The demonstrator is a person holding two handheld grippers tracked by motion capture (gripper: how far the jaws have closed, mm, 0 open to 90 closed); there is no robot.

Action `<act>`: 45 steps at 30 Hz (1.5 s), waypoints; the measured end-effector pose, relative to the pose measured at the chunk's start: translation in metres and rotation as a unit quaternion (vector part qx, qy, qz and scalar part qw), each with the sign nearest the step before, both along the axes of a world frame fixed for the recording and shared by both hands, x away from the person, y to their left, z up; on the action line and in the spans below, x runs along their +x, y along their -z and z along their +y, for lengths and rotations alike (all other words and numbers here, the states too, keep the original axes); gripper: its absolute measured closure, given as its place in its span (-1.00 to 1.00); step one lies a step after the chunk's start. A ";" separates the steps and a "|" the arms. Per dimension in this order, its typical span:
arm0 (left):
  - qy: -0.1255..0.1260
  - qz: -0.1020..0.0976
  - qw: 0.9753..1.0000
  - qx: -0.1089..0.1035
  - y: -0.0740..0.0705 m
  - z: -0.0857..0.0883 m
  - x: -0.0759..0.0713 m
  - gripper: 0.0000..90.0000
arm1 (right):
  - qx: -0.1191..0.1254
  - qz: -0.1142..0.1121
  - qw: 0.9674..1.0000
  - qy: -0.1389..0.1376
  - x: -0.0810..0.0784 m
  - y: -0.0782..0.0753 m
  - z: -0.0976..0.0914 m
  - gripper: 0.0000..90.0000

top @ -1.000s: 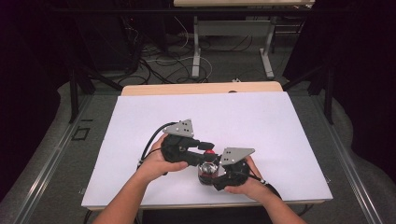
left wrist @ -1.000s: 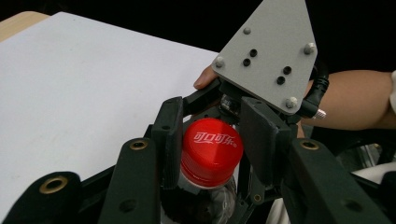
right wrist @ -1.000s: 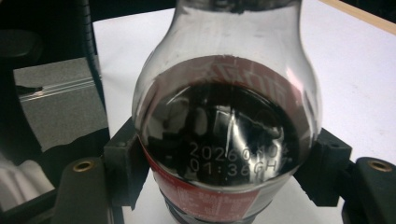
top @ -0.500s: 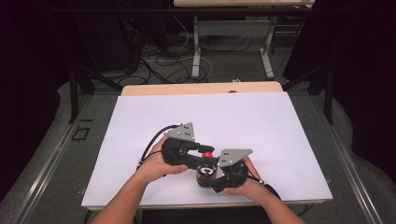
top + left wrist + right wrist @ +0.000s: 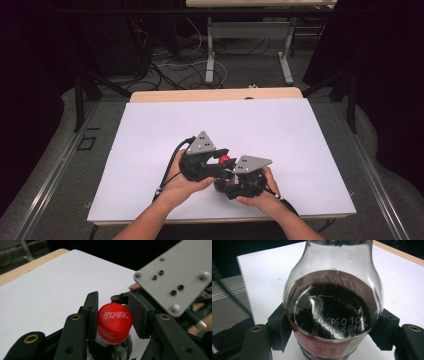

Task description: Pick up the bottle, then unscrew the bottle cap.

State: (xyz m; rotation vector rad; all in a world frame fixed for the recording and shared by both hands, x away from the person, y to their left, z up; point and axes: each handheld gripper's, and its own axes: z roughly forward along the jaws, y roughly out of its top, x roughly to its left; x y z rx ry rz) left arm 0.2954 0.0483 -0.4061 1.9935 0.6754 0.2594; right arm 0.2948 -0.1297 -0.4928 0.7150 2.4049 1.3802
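**Bottle braced by one gripper, cap pinched by the other**

Low in the high view, just above the bottom edge, the person's two hands meet near the front of the white desk (image 5: 150, 130). The right gripper (image 5: 239, 184) is clenched around the body of a small cola bottle (image 5: 333, 312): in the right gripper view its pads press the red label band from both sides at the lower corners of the frame, with the dark drink and printed code filling the middle. That hold looks meant to keep the bottle from turning.

Slightly farther up and left of it, the left gripper (image 5: 220, 162) reaches in over the bottle's top. In the left gripper view its jaws stand on either side of the red cap (image 5: 114, 322) at centre frame; the left pad touches the cap, the right sits against or just beside it, so it is grasping the cap or nearly so. This pairing suggests unscrewing, or tightening.

Beyond the hands, the desk stretches bare toward the upper frame.
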 end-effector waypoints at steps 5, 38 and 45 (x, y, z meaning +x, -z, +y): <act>-0.072 0.007 0.997 -0.001 0.000 -0.010 -0.005 0.37 | -0.007 -0.006 0.999 0.042 0.000 0.000 0.002 -0.34; 0.207 0.050 0.977 0.005 -0.012 0.040 0.017 0.08 | 0.009 0.019 0.995 -0.096 -0.009 0.000 0.012 -0.35; 0.227 0.051 0.972 0.001 -0.009 0.039 0.019 0.29 | 0.016 0.022 0.993 -0.111 -0.011 -0.001 0.012 -0.35</act>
